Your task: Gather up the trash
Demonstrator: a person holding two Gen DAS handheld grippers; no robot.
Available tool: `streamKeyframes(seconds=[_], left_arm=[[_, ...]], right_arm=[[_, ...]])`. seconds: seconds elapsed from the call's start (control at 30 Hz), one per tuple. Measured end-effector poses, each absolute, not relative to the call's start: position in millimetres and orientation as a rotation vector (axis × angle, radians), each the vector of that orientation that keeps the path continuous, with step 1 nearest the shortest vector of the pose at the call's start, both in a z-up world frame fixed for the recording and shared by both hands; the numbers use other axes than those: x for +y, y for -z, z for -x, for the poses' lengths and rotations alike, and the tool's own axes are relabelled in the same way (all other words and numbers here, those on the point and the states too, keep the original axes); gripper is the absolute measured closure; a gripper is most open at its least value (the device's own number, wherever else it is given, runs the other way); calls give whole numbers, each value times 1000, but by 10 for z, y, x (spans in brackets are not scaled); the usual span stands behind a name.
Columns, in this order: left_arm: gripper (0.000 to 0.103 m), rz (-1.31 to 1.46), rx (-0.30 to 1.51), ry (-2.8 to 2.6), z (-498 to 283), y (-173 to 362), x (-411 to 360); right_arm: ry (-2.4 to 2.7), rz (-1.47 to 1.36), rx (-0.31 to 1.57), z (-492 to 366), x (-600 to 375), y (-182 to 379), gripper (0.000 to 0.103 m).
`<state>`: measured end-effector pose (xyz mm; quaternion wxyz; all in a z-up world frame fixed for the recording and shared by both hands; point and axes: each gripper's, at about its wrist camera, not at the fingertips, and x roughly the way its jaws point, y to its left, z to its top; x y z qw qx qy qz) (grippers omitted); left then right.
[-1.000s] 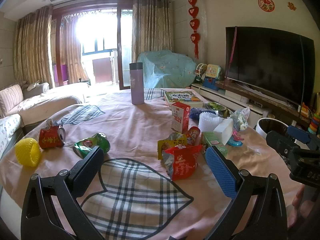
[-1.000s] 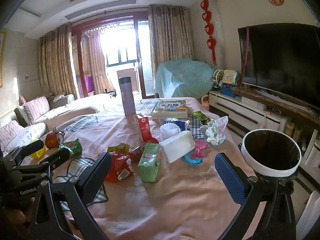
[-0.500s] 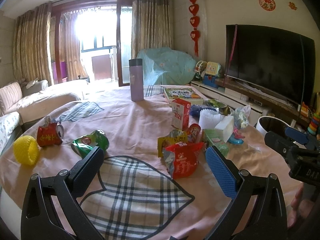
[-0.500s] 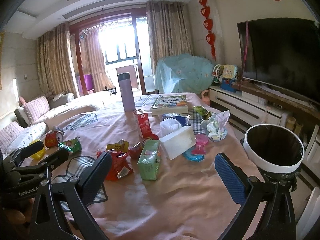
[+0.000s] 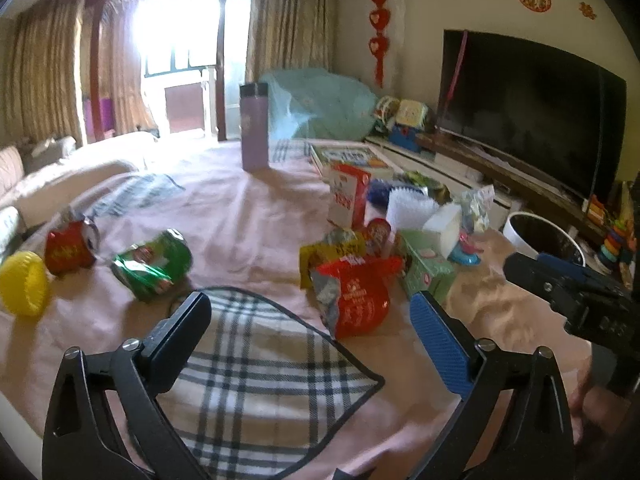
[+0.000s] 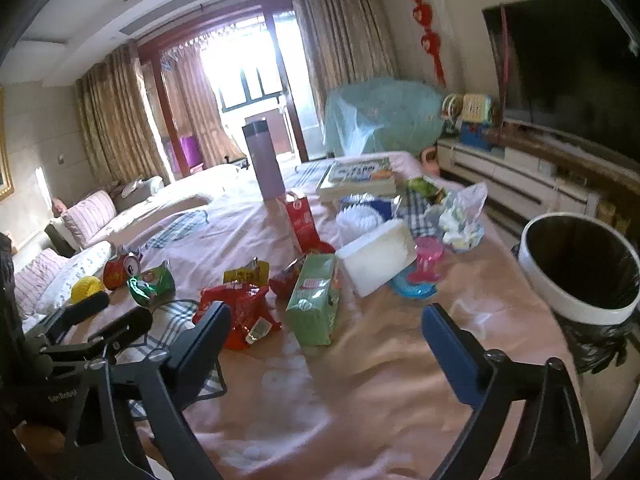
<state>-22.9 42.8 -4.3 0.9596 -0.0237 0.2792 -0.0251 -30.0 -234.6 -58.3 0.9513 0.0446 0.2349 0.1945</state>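
Trash lies on a pink-clothed table (image 5: 240, 208): a red snack bag (image 5: 354, 296) (image 6: 236, 312), a yellow wrapper (image 5: 330, 250), a green snack bag (image 5: 154, 262) (image 6: 152, 280), a crushed red can (image 5: 66, 250) (image 6: 118, 268) and a crumpled plastic wad (image 6: 462, 216). A white bin with a black liner (image 6: 580, 268) (image 5: 540, 236) stands at the table's right edge. My left gripper (image 5: 308, 322) is open and empty, just short of the red bag. My right gripper (image 6: 326, 330) is open and empty, near a green tissue pack (image 6: 316, 296).
A red carton (image 5: 348, 196), white tissue box (image 6: 378, 254), purple flask (image 6: 264, 160), book (image 6: 358, 174), pink and blue toy (image 6: 424, 268) and yellow foam net (image 5: 22, 282) also sit on the table. A TV (image 5: 528, 108) and cabinet stand to the right.
Both grippers have moved forward and a little lower toward the trash; the red bag and green tissue pack now look closer. Nothing was grasped.
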Motion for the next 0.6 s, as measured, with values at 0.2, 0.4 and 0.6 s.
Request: streamKeyframes(seconds=[0.2, 0.4, 0.6], left_arm=[[14, 65, 660, 90, -12, 259, 407], [25, 82, 730, 126, -226, 401, 418], [28, 106, 789, 175, -417, 510, 382]], right_arm=[[-433, -97, 594, 50, -2281, 766, 25], [-441, -81, 679, -173, -2202, 899, 31], [-453, -76, 737, -395, -2136, 976, 36]])
